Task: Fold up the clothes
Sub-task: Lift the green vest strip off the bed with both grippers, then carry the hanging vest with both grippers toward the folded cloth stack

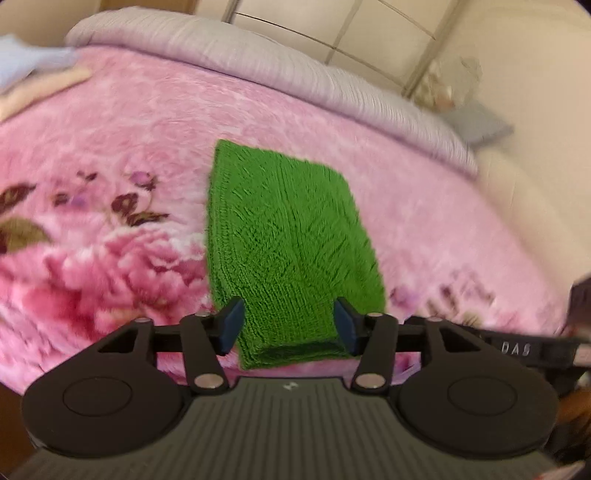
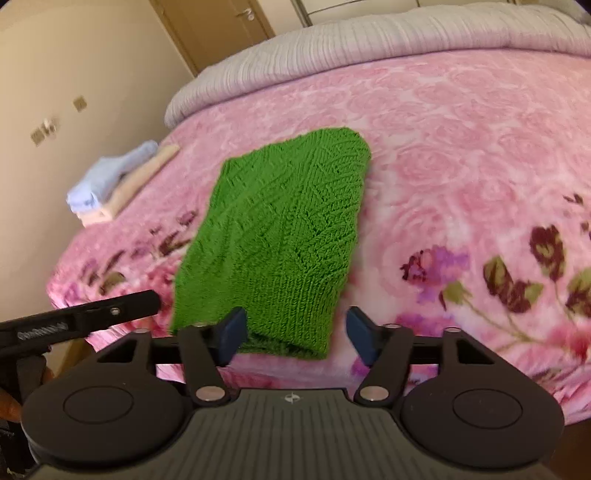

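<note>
A green knitted garment (image 1: 284, 229) lies folded into a narrow oblong on the pink flowered blanket (image 1: 110, 129). My left gripper (image 1: 290, 325) hovers over its near end, open, with the fold's edge showing between the blue pads. From the right wrist view the same green garment (image 2: 284, 229) stretches away across the blanket (image 2: 461, 147). My right gripper (image 2: 297, 332) is open above the garment's near right corner, with a gap between its right pad and the knit. Neither gripper presses on the cloth.
A small stack of folded clothes (image 2: 114, 181), light blue on cream, sits at the bed's far left edge. A grey quilt (image 2: 369, 37) is rolled along the far side. The left tool's black housing (image 2: 92, 317) reaches in beside the right gripper. A wall and door (image 2: 221, 26) stand behind.
</note>
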{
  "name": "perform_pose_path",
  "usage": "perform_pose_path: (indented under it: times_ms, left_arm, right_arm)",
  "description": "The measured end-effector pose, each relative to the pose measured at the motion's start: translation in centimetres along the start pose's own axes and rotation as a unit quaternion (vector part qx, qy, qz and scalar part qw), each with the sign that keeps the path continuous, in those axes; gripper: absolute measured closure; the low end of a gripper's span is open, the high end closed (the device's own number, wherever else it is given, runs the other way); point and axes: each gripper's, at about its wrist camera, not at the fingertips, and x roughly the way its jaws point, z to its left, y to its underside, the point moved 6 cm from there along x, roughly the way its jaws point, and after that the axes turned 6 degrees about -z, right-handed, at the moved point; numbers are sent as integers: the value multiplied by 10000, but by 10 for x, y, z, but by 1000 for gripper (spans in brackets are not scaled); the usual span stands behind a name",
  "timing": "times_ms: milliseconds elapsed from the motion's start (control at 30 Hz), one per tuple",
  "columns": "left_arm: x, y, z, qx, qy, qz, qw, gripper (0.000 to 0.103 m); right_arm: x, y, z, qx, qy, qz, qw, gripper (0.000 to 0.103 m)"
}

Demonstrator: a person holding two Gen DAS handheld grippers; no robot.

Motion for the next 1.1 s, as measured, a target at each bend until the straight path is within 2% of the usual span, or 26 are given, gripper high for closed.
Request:
perform_pose_path:
  times_ms: [100, 167, 333, 533, 667, 767, 1000, 1100]
  left_arm:
    - [-8, -6, 11, -433, 59, -89, 9990, 44]
    - [-9, -9, 19, -744, 116, -116, 9971, 43]
    - [7, -17, 40, -1382, 248, 1, 9901, 40]
    - [47, -20, 65, -2239, 479, 347, 9728, 40]
    - [73, -16, 85, -2768, 297, 586, 9587, 40]
    - [84, -9, 93, -2855, 145, 725, 9555, 40]
    - [111, -15, 96, -3334, 701, 676, 9377, 39]
    - [125, -19, 94, -3365, 790, 690, 9358, 39]
  right_arm:
    - [-9, -6, -2, 256, -157, -142, 9994, 22]
    - [-12, -11, -6, 500, -297, -203, 9981, 19]
    - [0, -21, -29, 1345, -593, -165, 9890, 18]
    - [32, -21, -57, 2164, -774, 36, 9732, 18]
    - [53, -19, -73, 2605, -854, 163, 9616, 18]
    - [69, -20, -80, 2829, -892, 254, 9547, 18]
    - [102, -32, -86, 2981, -1058, 280, 9482, 20]
    - [115, -40, -87, 2984, -1141, 258, 9473, 20]
